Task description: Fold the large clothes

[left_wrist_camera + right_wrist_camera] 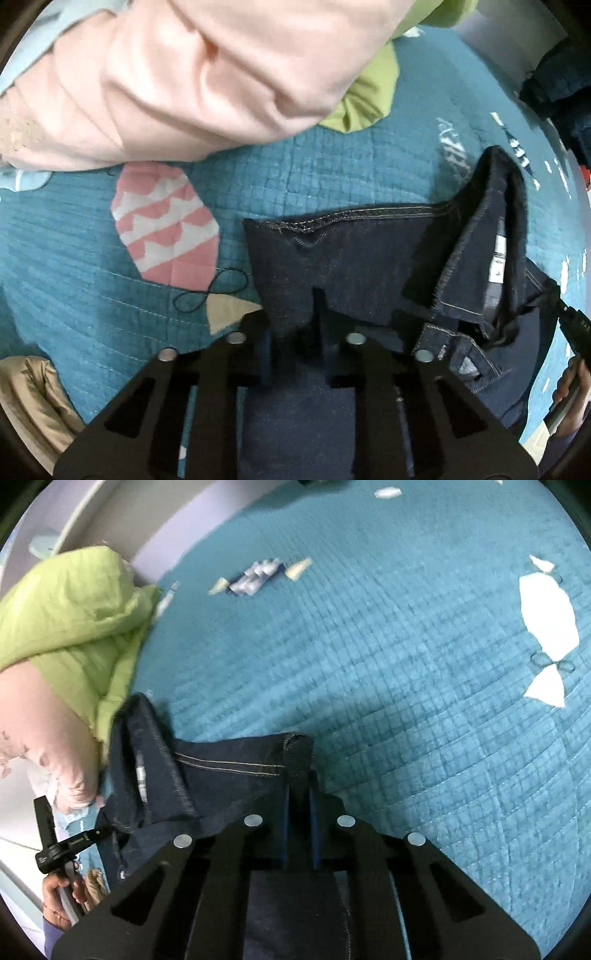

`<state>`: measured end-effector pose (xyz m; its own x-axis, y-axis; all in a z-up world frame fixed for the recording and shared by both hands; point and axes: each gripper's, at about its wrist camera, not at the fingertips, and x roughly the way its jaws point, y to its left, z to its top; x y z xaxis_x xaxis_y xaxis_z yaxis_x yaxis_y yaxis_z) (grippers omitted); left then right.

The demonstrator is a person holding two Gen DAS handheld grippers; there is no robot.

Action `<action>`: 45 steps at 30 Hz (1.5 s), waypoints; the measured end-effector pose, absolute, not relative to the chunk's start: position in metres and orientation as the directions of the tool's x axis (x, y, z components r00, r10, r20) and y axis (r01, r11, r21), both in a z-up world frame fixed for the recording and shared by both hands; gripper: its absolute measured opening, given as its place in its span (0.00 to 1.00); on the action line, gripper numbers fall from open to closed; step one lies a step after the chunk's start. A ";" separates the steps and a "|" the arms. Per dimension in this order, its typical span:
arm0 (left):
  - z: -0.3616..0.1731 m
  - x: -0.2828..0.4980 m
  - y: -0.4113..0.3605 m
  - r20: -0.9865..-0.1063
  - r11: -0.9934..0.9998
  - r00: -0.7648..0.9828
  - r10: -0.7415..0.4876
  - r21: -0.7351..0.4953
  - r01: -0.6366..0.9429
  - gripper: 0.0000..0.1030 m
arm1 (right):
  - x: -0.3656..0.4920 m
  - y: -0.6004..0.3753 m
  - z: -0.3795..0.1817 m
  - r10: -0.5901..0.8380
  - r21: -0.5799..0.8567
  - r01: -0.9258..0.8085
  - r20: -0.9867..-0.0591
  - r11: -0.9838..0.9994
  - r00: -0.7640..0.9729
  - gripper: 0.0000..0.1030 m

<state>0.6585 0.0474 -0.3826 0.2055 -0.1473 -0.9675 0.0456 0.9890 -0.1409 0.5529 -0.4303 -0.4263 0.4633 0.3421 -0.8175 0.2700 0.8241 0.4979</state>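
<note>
A pair of dark blue jeans (354, 254) hangs between both grippers above the teal quilt (332, 155). My left gripper (295, 325) is shut on one corner of the jeans' waistband. My right gripper (299, 775) is shut on the other corner of the jeans (221, 775), near a belt loop. The waistband sags between them, showing the inner label and seam. The right gripper shows at the right edge of the left wrist view (569, 317). The left gripper shows at the lower left of the right wrist view (66, 845).
A pink garment (184, 81) and a lime green quilted one (365, 99) are heaped at the far side of the bed. A tan padded garment (33, 398) lies at the lower left. Dark clothes (561, 74) are piled at the upper right. Open quilt (369, 664) stretches ahead of the right gripper.
</note>
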 end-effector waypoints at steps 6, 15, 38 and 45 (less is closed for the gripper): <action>-0.337 0.629 0.055 -0.928 0.977 0.305 -0.213 -0.195 0.090 0.11 | 0.531 -0.418 -0.383 0.371 0.535 0.180 -0.755 0.825 0.541 0.07; -0.266 0.542 0.082 -0.821 0.925 0.432 -0.373 -0.366 0.102 0.10 | 0.448 -0.414 -0.313 0.441 0.610 0.069 -0.642 0.789 0.627 0.07; -0.345 0.266 0.099 -0.923 0.956 0.257 -0.287 -0.256 0.146 0.18 | 0.176 -0.401 -0.383 0.337 0.392 0.213 -0.906 0.895 0.254 0.12; -0.306 0.231 0.107 -0.925 0.988 0.348 -0.152 -0.133 0.079 0.77 | 0.162 -0.405 -0.343 0.290 0.368 0.212 -0.901 0.906 0.323 0.15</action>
